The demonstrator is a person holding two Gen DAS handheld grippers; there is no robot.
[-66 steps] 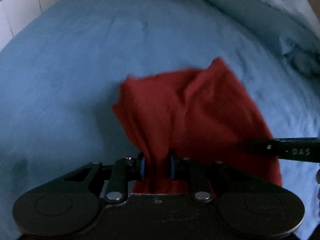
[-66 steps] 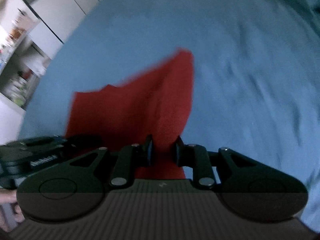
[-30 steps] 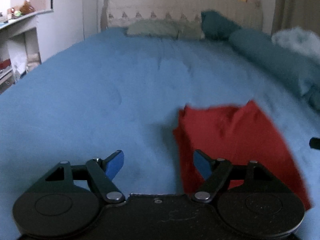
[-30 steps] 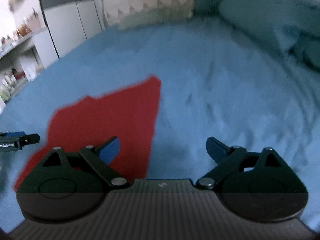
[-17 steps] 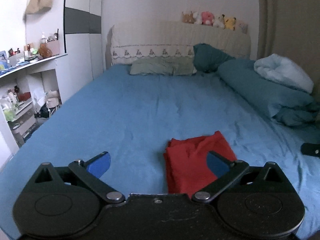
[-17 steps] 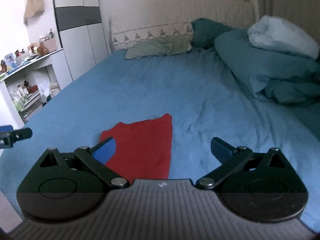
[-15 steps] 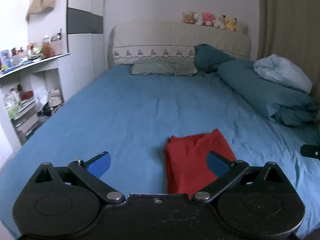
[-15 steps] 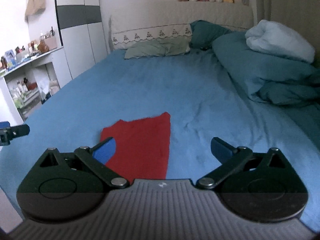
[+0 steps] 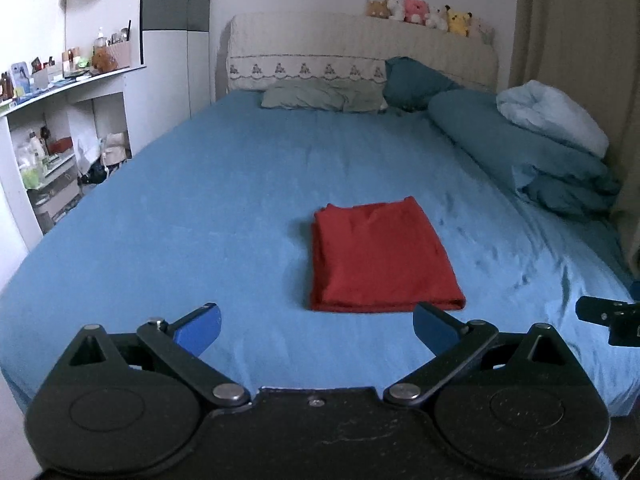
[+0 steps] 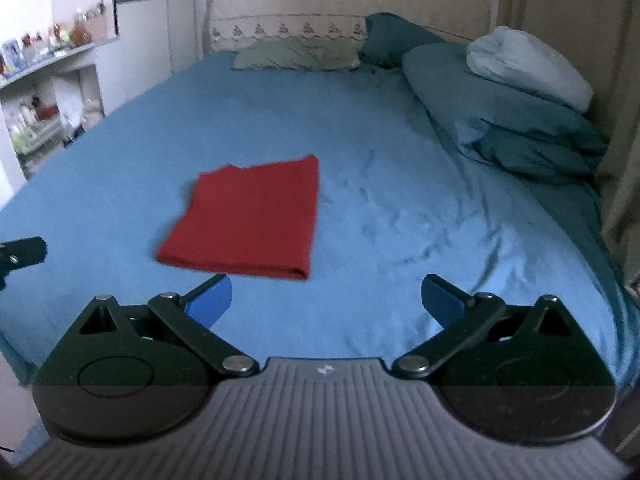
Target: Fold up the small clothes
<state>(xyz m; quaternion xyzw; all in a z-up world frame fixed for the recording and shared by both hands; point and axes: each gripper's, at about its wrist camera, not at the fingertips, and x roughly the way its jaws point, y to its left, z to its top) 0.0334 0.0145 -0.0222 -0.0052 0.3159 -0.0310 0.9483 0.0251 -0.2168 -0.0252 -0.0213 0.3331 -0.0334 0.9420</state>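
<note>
A red garment point(image 9: 378, 254) lies folded into a flat rectangle on the blue bed sheet point(image 9: 224, 208). It also shows in the right wrist view point(image 10: 248, 220). My left gripper point(image 9: 316, 326) is open and empty, held back above the near edge of the bed, apart from the garment. My right gripper point(image 10: 326, 298) is open and empty too, to the right of the garment and short of it. The tip of the right gripper shows at the right edge of the left wrist view point(image 9: 608, 318). The tip of the left gripper shows at the left edge of the right wrist view point(image 10: 20, 256).
Pillows point(image 9: 324, 98) and a headboard point(image 9: 360, 52) with plush toys stand at the far end. A rolled teal duvet point(image 9: 516, 152) with a pale blanket point(image 9: 552, 114) lies along the right side. Shelves point(image 9: 52, 140) with clutter stand left of the bed.
Both grippers let go of the red garment and opened. Both then pulled back and rose, so the folded garment now lies farther off on the bed.
</note>
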